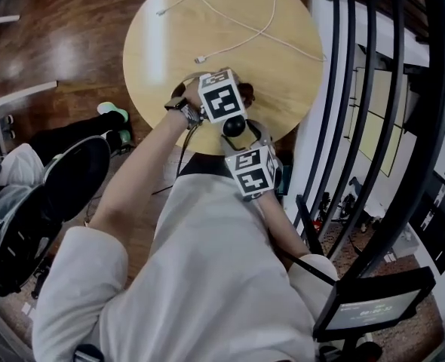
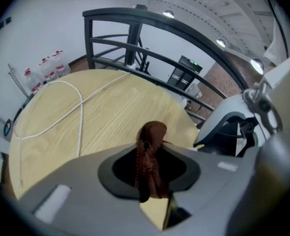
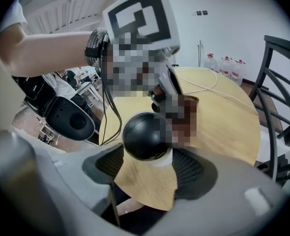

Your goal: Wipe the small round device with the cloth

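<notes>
We have both pieces of the job in hand. Our left claw [image 2: 150, 176] is clenched on the brown cloth [image 2: 151, 141], which stands up bunched between its jaws. Our right claw [image 3: 150, 171] is grasping the small round device [image 3: 145, 135], a black ball on a pale base, pinched at that base with the dark dome standing proud. From the head view the device [image 1: 234, 127] sits between the two marker cubes, over the near edge of the round wooden bench [image 1: 162, 44]. A white cable [image 1: 237, 29] lies looped well behind it. In the right gripper view the cloth-bearing claw is just beside the dome on its far side, but we cannot tell whether cloth and dome are touching. We judge the pick-ups finished and the wiping either just beginning or about to. Nothing shows how much of the dome is cleaned, so we count the rubbing itself as what is left.
</notes>
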A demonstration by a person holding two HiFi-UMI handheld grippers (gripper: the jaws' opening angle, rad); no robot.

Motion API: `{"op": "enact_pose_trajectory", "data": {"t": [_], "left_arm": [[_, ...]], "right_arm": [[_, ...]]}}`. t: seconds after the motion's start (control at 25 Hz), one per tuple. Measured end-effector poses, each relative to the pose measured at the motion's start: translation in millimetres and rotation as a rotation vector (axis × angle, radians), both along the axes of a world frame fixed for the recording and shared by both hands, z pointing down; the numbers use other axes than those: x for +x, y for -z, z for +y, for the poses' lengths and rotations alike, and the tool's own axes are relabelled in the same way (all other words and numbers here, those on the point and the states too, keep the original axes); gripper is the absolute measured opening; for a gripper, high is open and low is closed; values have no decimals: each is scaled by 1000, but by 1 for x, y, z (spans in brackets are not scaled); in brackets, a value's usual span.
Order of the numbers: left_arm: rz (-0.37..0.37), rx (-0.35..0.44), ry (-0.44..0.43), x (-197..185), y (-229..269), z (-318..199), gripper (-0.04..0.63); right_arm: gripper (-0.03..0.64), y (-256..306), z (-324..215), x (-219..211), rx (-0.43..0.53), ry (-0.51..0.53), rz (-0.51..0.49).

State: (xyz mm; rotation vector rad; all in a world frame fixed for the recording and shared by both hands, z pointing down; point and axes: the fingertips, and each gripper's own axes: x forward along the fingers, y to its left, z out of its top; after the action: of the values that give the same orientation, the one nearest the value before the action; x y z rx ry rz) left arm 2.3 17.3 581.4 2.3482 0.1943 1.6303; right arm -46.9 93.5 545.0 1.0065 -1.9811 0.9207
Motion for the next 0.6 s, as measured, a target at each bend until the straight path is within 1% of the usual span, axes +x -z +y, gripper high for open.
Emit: {"op": "enact_pose_trajectory", "data": {"t": [0.12, 0.2, 0.28, 0.32, 0.4, 0.48, 0.52, 0.6], "left_arm": [[84, 43, 131, -4, 26, -17, 104], [147, 52, 219, -11, 46, -28, 104], [203, 40, 313, -23, 63, -37, 104], [224, 34, 358, -30, 68, -41, 104], [246, 27, 428, -45, 75, -44, 104], [245, 26, 471, -59, 79, -44, 104], [241, 27, 486, -65, 79, -42, 104], [234, 30, 506, -75, 80, -39, 104]], "right_arm": [[308, -2, -1, 2, 9, 16, 4], [308, -3, -3, 3, 20, 35, -1], [305, -6, -3, 5, 33, 85, 6], [298, -8, -2, 7, 42, 129, 20], [275, -12, 0, 11, 61, 234, 56], [264, -14, 1, 15, 66, 299, 68], [264, -14, 1, 16, 61, 307, 68], [265, -14, 0, 17, 45, 270, 64]]}}
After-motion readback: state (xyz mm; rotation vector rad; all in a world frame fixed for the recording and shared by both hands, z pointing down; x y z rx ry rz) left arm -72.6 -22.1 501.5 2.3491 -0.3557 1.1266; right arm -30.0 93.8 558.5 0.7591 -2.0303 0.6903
